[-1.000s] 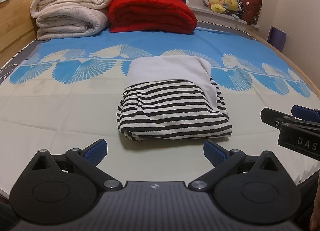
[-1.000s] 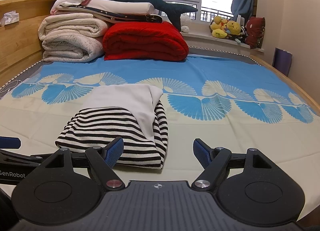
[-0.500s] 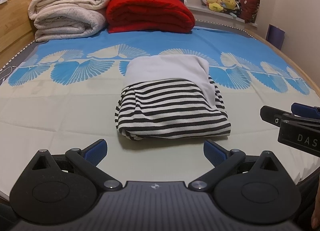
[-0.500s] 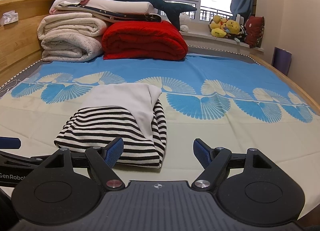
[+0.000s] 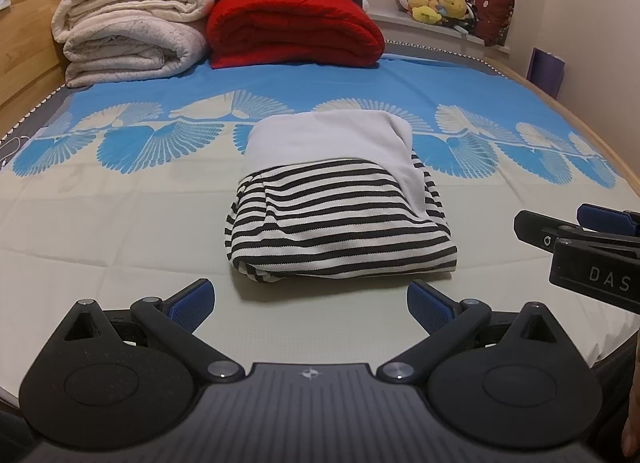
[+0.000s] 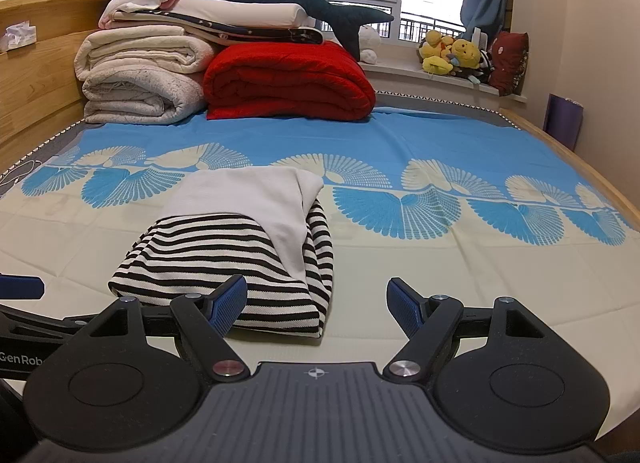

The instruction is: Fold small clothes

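Striped garment (image 5: 340, 227), folded with a white layer across its far part, lies on the bed sheet (image 5: 100, 231) just ahead of you. Your left gripper (image 5: 310, 301) hovers before its near edge, jaws spread wide and empty. Your right gripper (image 6: 316, 303) sits beside its right corner, equally wide, gripping nothing.

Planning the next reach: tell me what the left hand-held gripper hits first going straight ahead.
Most likely the folded striped garment: it lies centred ahead of the open left hand-held gripper, on the bed sheet.

Folded striped garment (image 5: 340, 231) beyond left gripper (image 5: 310, 301), jaws apart
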The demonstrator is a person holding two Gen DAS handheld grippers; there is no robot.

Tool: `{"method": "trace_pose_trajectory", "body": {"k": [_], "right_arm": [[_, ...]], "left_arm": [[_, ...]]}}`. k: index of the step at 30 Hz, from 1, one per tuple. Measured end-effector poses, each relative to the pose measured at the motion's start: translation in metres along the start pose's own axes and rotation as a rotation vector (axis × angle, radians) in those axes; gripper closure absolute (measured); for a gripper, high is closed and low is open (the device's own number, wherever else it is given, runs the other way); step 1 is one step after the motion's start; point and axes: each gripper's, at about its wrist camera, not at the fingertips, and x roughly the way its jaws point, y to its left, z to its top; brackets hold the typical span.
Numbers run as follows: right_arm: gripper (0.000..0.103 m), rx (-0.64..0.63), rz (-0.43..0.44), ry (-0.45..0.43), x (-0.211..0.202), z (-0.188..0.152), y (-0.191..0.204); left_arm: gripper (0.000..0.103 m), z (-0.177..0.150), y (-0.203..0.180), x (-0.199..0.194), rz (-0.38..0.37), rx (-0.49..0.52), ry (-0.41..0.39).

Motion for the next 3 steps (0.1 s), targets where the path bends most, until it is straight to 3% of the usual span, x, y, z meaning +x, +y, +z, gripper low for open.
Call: {"method": "trace_pose_trajectory", "body": {"k": [3], "right_arm": [[0.025, 0.000, -0.001, 0.000, 0.0000, 0.0001, 0.0004]], "left_arm": [[0.001, -0.0002, 0.0002, -0.0003, 0.000, 0.001, 0.000]]}}
